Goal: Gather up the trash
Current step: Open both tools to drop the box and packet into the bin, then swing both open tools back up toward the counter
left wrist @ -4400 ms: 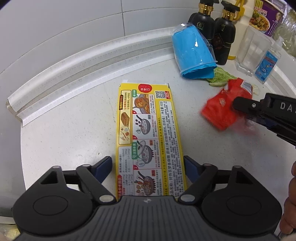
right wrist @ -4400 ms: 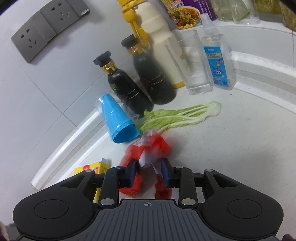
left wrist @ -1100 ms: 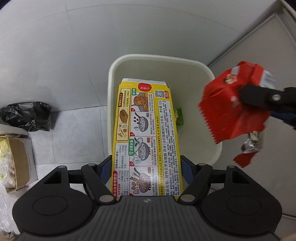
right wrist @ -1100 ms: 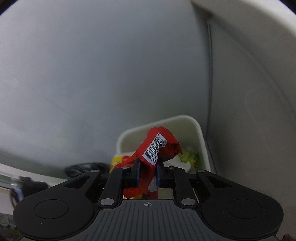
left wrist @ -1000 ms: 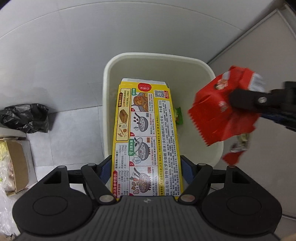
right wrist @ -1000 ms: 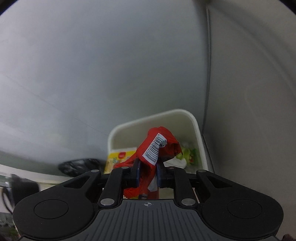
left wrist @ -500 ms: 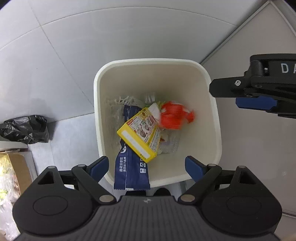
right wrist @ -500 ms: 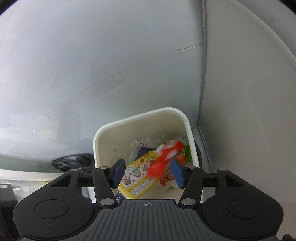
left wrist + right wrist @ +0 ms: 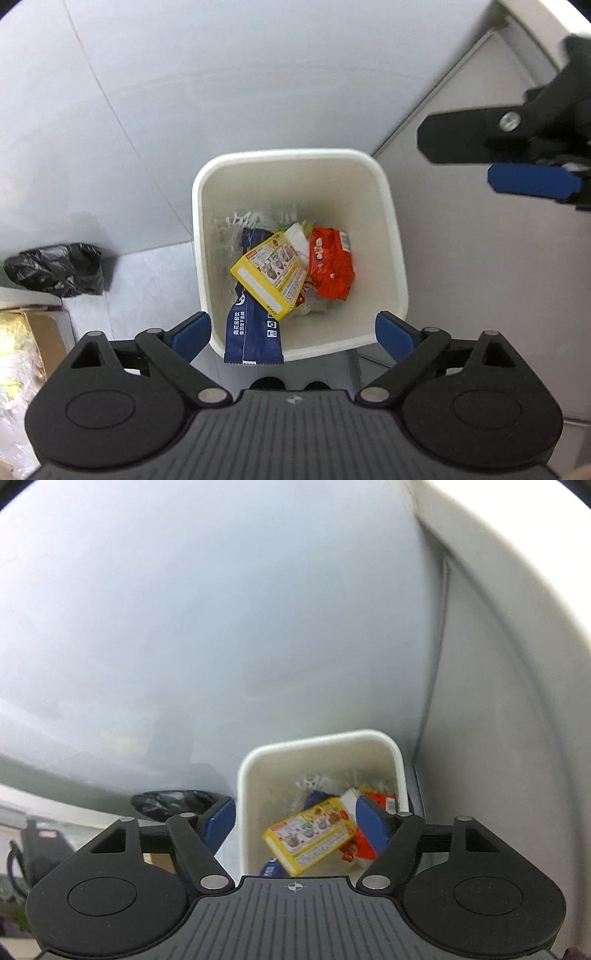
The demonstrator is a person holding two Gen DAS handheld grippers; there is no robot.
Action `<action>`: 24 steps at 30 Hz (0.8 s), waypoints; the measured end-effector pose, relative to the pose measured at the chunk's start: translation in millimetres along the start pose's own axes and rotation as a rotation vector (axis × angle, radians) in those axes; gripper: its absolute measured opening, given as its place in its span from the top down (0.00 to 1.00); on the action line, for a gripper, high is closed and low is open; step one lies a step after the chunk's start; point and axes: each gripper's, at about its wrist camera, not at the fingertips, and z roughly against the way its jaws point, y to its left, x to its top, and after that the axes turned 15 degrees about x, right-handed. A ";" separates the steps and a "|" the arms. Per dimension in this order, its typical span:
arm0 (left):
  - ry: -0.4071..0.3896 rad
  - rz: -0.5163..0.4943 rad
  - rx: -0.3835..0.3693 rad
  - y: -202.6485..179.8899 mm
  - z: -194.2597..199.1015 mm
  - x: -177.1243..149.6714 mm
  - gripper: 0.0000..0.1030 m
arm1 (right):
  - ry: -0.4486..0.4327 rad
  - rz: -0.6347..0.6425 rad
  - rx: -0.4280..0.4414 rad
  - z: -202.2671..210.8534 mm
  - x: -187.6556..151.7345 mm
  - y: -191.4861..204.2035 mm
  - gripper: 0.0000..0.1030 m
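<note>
A white trash bin (image 9: 391, 236) (image 9: 245, 775) stands on the floor below both grippers. Inside it lie the yellow food box (image 9: 271, 275) (image 9: 310, 836), the red snack wrapper (image 9: 330, 267) (image 9: 386, 801) and a dark blue wrapper (image 9: 253, 332). My left gripper (image 9: 293, 330) hangs above the bin's near rim, its jaws opening wide with nothing held between them. My right gripper (image 9: 295, 821) also hovers over the bin, its jaws opening and empty; it shows at the upper right of the left wrist view as the right gripper (image 9: 513, 158).
A black plastic bag (image 9: 57, 269) (image 9: 173, 803) lies on the floor left of the bin. A cardboard box (image 9: 26, 343) sits at the far left. A grey wall rises behind the bin, and a pale cabinet panel (image 9: 480, 277) stands at its right.
Both grippers opened: the yellow box and the red wrapper dropped into the bin and now lie still there. Both grippers rose, so the bin looks smaller.
</note>
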 end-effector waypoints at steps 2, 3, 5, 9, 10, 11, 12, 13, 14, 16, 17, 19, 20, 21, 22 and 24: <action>-0.017 -0.007 0.011 -1.5 10.0 -1.7 0.06 | -0.022 0.034 0.017 16.0 0.7 9.7 0.21; -0.026 -0.013 0.013 -2.5 16.1 -2.3 0.05 | -0.035 0.053 0.026 25.8 -0.5 13.6 0.20; -0.045 -0.021 0.017 -5.5 28.7 -3.3 0.04 | -0.065 0.087 0.039 47.4 -1.2 21.9 0.17; -0.086 -0.036 0.019 -13.8 53.7 -3.6 0.02 | -0.148 0.144 0.038 91.8 -2.7 31.4 0.13; -0.097 -0.037 0.018 -15.7 59.9 -3.5 0.01 | -0.171 0.155 0.030 104.0 -3.5 31.9 0.12; -0.110 -0.035 0.016 -17.0 66.3 -3.4 0.01 | -0.196 0.168 0.016 116.4 -4.9 33.0 0.10; -0.121 -0.029 0.013 -18.2 73.1 -3.2 0.01 | -0.224 0.181 0.000 129.1 -6.4 32.9 0.08; -0.131 -0.019 0.010 -19.6 78.7 -3.1 0.01 | -0.252 0.193 -0.019 141.7 -8.5 31.2 0.08; -0.139 -0.007 0.003 -21.0 84.4 -2.6 0.01 | -0.279 0.204 -0.039 153.5 -10.7 28.8 0.06; -0.159 0.017 -0.017 -23.8 95.2 -1.2 0.01 | -0.326 0.219 -0.074 180.9 -13.0 21.0 0.05; -0.170 0.025 -0.027 -26.2 100.4 0.0 0.01 | -0.345 0.223 -0.090 191.2 -14.9 15.8 0.05; -0.197 0.024 -0.046 -34.1 110.7 2.6 0.01 | -0.381 0.224 -0.121 210.3 -19.0 3.6 0.05; -0.215 0.021 -0.051 -39.2 115.6 4.2 0.01 | -0.398 0.224 -0.139 219.5 -21.2 -3.3 0.04; -0.233 0.016 -0.055 -44.5 119.8 5.5 0.01 | -0.414 0.222 -0.154 227.4 -23.8 -10.8 0.03; -0.248 0.011 -0.058 -50.6 124.7 6.3 0.01 | -0.428 0.218 -0.168 234.6 -26.5 -19.0 0.03; -0.268 0.005 -0.068 -63.8 131.1 9.0 0.01 | -0.447 0.207 -0.194 246.5 -31.3 -36.3 0.02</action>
